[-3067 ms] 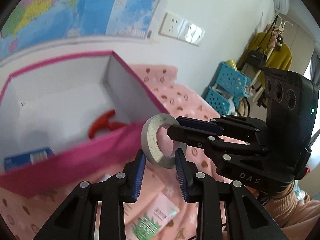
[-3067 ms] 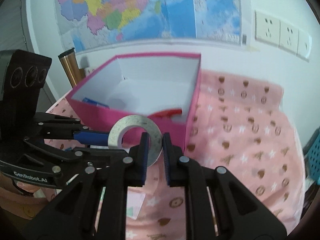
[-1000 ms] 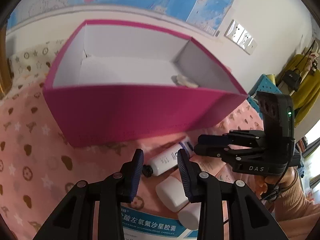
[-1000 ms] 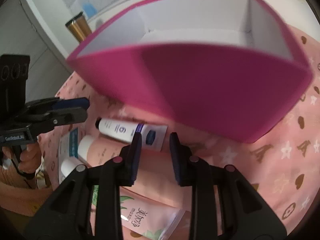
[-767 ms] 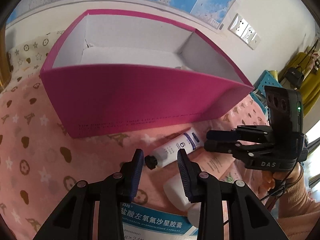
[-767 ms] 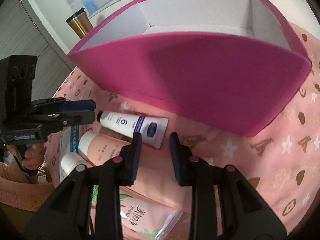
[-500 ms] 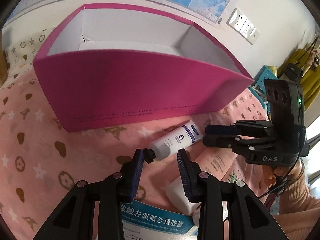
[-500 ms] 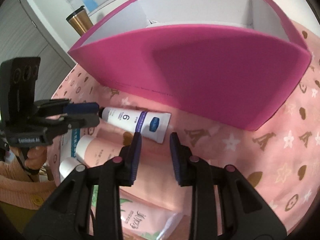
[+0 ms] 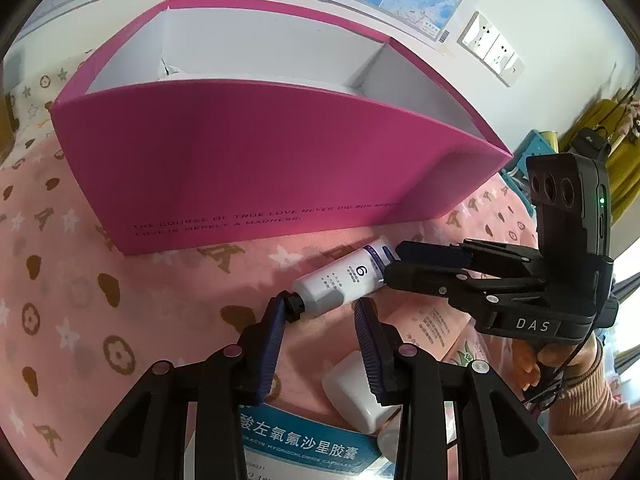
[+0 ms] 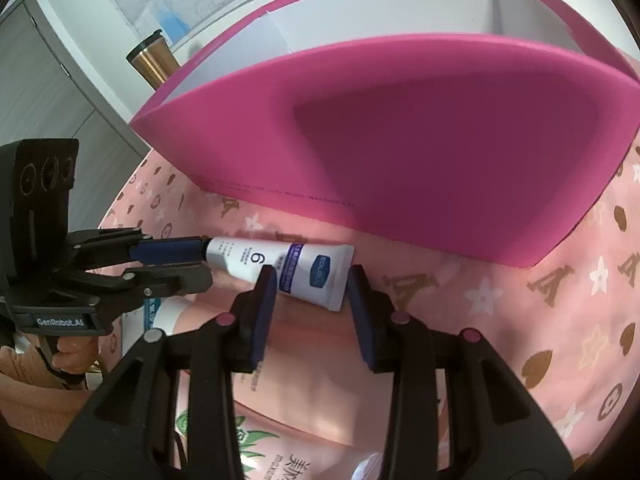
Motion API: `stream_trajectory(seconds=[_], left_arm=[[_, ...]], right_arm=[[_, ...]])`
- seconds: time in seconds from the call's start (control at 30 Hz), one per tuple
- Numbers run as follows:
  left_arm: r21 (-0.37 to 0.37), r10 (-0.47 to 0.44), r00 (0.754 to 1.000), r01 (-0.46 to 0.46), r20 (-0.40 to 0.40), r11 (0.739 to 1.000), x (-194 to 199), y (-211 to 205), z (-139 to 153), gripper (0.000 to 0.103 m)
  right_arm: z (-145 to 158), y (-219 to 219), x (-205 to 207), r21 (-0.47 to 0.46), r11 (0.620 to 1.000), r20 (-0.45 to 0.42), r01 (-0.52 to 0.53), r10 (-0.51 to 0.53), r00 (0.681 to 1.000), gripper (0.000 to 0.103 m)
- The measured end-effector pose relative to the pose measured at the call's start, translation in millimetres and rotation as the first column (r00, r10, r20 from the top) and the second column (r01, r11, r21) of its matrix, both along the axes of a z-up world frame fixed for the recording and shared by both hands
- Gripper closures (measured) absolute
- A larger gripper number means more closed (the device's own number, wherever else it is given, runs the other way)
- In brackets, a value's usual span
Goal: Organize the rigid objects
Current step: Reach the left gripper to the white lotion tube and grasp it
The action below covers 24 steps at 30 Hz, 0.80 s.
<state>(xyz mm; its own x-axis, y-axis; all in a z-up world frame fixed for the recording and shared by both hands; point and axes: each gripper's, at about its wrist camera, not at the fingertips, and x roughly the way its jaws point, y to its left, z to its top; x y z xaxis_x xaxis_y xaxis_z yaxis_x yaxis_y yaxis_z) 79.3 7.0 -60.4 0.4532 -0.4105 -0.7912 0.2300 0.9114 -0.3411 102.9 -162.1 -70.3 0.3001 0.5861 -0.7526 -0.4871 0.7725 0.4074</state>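
A white tube (image 9: 340, 280) with a black cap and a purple band lies on the pink cloth in front of the pink box (image 9: 260, 168). My left gripper (image 9: 320, 312) stands open over the cap end; the cap sits by its left finger and the pads do not press on it. My right gripper (image 10: 311, 280) straddles the tube's (image 10: 280, 264) flat crimped end. Its jaws are opening and the pads stand clear of the tube. Each gripper shows in the other's view: the right gripper (image 9: 394, 262) and the left gripper (image 10: 202, 260). The tall front wall of the box (image 10: 440, 140) hides what is inside.
A white bottle (image 9: 352, 392), a blue and white medicine carton (image 9: 300, 444) and a pink pouch (image 9: 432, 328) lie near the front. A green-leaf sachet (image 10: 280, 456) lies below the right gripper. A gold flask (image 10: 154, 60) stands behind the box. A person's hand (image 9: 532, 364) holds the right gripper.
Both grippers have sunk closer to the tube, so its two ends now lie between their fingers. The right jaws have widened. The grey ring that the right gripper held is gone from view.
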Motion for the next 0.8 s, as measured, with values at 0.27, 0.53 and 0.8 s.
stream_trajectory(seconds=[0.27,0.53,0.8], left_arm=[[0.047,0.009,1.000,-0.010,0.027,0.999,-1,-12,2,0.068],[0.024,0.003,0.999,-0.004,0.048,1.000,-4,-13,9,0.068],[0.010,-0.015,0.995,0.014,0.095,1.000,-10,-17,26,0.068]], right_arm=[[1,2,-4,-0.004,1.000,0.016,0.009,-0.009,1.000,0.056],[13,-11,-11,0.031,0.999,0.038,0.040,-0.041,0.998,0.056],[36,-21,-25,0.048,0.997,0.092,0.053,-0.057,0.994,0.056]])
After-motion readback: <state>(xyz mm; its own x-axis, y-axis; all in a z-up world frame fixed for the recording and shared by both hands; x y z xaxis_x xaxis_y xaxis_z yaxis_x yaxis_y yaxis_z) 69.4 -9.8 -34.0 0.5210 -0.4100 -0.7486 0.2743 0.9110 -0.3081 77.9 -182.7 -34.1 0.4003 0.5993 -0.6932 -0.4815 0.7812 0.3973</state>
